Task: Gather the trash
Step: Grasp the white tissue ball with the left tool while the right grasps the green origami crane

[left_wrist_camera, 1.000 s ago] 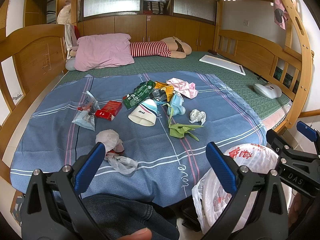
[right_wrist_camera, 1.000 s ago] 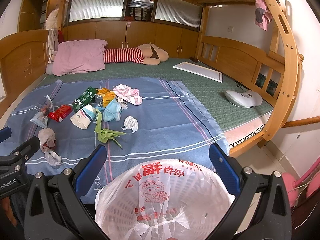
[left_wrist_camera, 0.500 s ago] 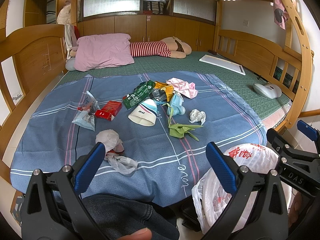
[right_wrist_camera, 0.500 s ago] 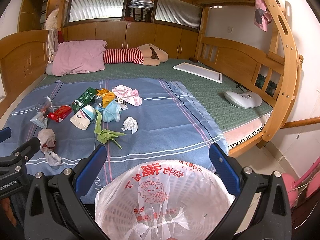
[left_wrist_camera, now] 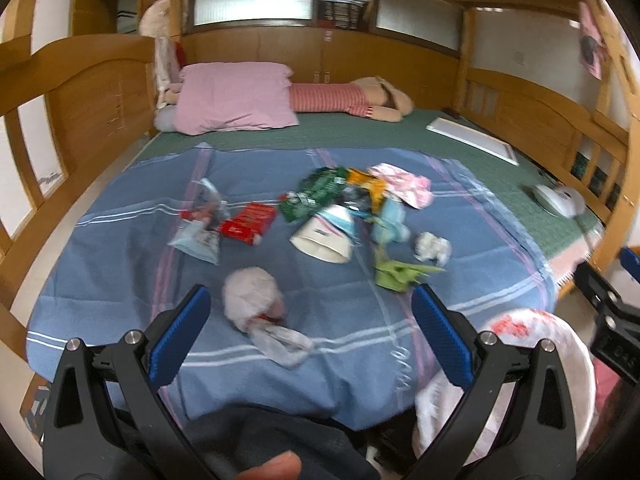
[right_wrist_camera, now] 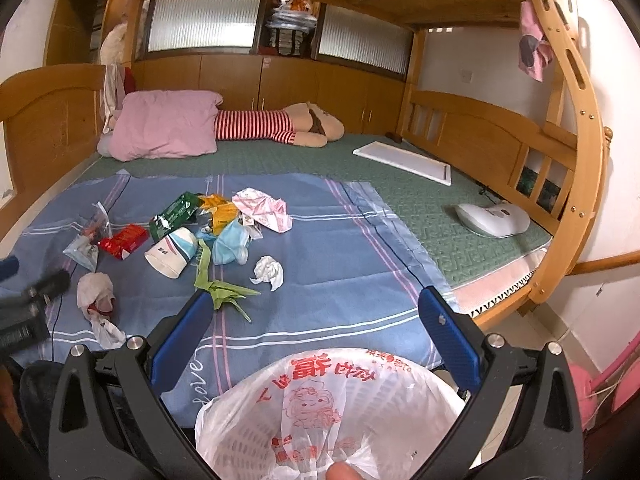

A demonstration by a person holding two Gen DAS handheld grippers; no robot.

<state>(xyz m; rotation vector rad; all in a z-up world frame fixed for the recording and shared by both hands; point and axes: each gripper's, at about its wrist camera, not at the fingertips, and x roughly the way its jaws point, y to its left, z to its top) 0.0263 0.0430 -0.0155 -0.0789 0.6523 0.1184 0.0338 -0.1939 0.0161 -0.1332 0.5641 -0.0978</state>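
Note:
Trash lies scattered on a blue striped sheet (left_wrist_camera: pixel 120 280): a crumpled white bag (left_wrist_camera: pixel 252 300), a paper cup (left_wrist_camera: pixel 324 236), a red box (left_wrist_camera: pixel 250 224), a green wrapper (left_wrist_camera: pixel 316 194), folded green paper (left_wrist_camera: pixel 396 274) and a white tissue (left_wrist_camera: pixel 432 246). My left gripper (left_wrist_camera: pixel 310 304) is open over the sheet's near edge, with the crumpled bag just ahead between its fingers. My right gripper (right_wrist_camera: pixel 316 302) is open and empty above a bin lined with a white printed bag (right_wrist_camera: pixel 332 400). From there the cup (right_wrist_camera: pixel 172 256) and tissue (right_wrist_camera: pixel 268 270) lie ahead to the left.
The bed has a green mat (right_wrist_camera: pixel 400 200), a pink pillow (right_wrist_camera: pixel 164 128), a striped plush toy (right_wrist_camera: pixel 280 126), a white board (right_wrist_camera: pixel 404 160) and a white device (right_wrist_camera: pixel 492 220). Wooden rails (right_wrist_camera: pixel 480 136) enclose it. A person's dark-clothed leg (left_wrist_camera: pixel 260 440) is below the left gripper.
The left gripper has swung left and a little forward; its view is now blurred. The trash appears further right in it. The right gripper has barely shifted.

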